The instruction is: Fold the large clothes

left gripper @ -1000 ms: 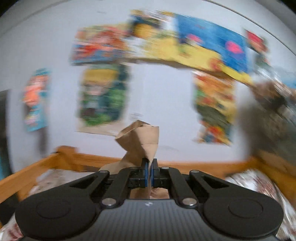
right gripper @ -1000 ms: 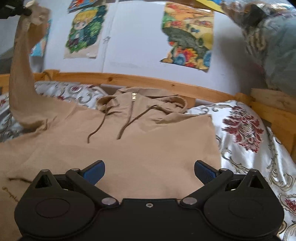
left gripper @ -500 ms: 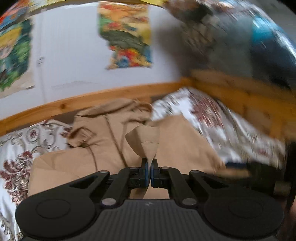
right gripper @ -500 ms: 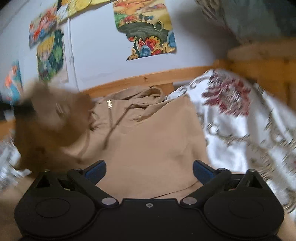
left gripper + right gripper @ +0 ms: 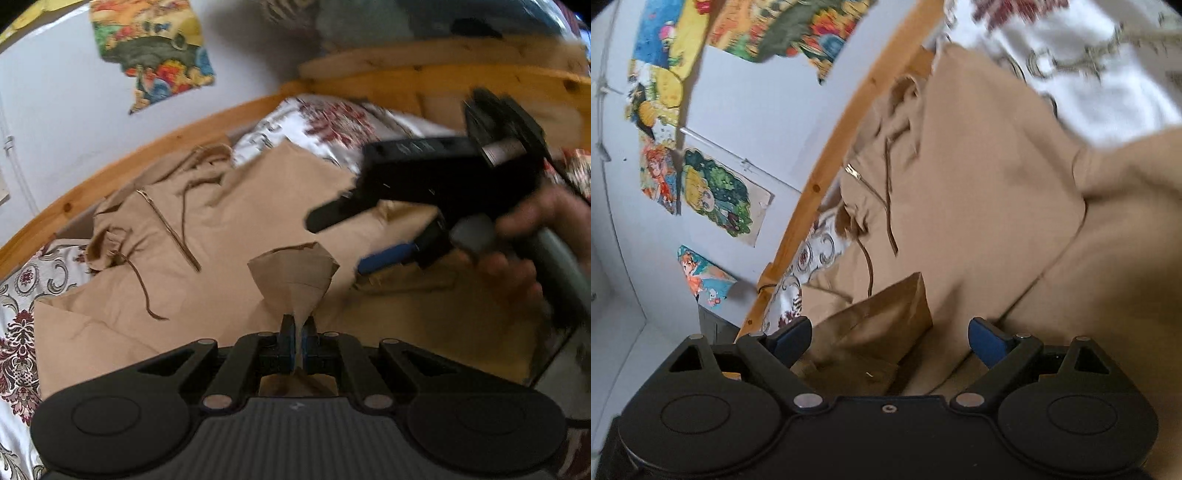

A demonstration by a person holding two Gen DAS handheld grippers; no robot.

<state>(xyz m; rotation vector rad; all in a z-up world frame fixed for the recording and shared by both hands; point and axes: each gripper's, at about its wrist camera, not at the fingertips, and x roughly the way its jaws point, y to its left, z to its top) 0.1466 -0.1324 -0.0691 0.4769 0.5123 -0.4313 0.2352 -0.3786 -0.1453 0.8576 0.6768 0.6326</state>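
Observation:
A tan hoodie lies face up on the bed, hood toward the wooden rail, drawstrings loose on its chest. My left gripper is shut on the sleeve cuff and holds it over the hoodie's body. My right gripper is open, tilted sideways, low over the hoodie, with the sleeve cuff between its fingers. The right gripper also shows in the left wrist view, held by a hand, just right of the cuff.
A white bedsheet with a red floral pattern covers the bed. A wooden bed rail runs along the wall. Posters hang on the white wall. A bundle of bedding sits at the far right.
My left gripper has carried the sleeve cuff from high up down and right across the hoodie's body. My right gripper has rolled sideways and come in next to the cuff.

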